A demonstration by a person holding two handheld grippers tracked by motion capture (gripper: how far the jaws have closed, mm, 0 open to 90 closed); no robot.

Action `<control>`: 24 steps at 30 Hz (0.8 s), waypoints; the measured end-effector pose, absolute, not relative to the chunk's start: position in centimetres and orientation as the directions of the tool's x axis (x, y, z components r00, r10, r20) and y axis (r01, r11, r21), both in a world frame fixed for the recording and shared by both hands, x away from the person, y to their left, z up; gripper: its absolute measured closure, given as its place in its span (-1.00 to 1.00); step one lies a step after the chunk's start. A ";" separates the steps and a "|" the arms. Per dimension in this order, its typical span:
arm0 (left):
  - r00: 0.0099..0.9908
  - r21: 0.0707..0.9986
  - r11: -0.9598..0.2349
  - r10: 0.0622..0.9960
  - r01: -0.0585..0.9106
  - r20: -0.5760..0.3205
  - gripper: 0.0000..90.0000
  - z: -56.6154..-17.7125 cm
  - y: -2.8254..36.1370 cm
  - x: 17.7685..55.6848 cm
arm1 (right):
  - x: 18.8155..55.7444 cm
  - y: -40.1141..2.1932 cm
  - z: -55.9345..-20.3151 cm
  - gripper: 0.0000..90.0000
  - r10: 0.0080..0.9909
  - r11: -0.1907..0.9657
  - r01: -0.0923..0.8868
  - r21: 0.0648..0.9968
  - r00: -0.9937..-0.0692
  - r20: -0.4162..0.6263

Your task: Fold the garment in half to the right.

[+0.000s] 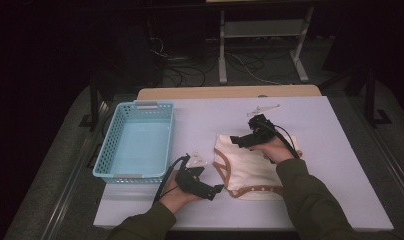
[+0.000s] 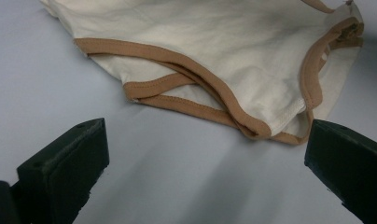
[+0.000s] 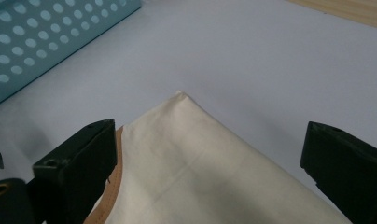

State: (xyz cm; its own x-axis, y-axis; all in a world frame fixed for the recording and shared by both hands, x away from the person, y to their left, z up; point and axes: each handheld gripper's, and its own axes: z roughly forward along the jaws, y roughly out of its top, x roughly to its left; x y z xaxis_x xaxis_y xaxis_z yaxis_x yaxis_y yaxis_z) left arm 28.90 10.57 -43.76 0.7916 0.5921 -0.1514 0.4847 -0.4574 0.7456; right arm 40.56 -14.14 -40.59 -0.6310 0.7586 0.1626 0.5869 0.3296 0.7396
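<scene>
A: What is at the left of the frame?
B: A light blue basket (image 1: 135,140) on the white table (image 1: 330,150). Below it, the left gripper (image 1: 216,190) is wide open and holds nothing.
A: And the garment?
B: The cream bodysuit (image 1: 250,167) lies at centre. Above its upper edge, the right gripper (image 1: 235,141) is also wide open, gripping nothing.

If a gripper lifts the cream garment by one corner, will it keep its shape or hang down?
The cream garment will probably hang limp: it lies flat in soft folds, and its brown trim curves loosely. It looks thin, so likely light. Pushed by the left gripper, it would probably bunch rather than slide.
</scene>
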 end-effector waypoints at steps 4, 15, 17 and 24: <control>0.793 0.745 -0.460 0.591 0.483 -0.149 -1.00 -43.8 10.6 28.9 | 41.0 -13.4 -40.9 -0.79 0.759 0.335 0.595 0.731 -0.630 0.165; 0.793 0.742 -0.463 0.591 0.484 -0.148 -1.00 -43.8 10.6 28.9 | 42.7 -11.1 -41.7 -0.36 0.749 0.360 0.601 0.714 -0.642 0.163; 0.787 0.747 -0.451 0.597 0.489 -0.155 -1.00 -43.9 10.5 28.9 | 43.0 -10.7 -41.7 -0.28 0.749 0.366 0.600 0.711 -0.644 0.158; 0.787 0.745 -0.452 0.596 0.490 -0.156 -1.00 -43.9 10.6 28.9 | 44.0 -9.6 -42.2 -0.06 0.745 0.379 0.610 0.695 -0.647 0.162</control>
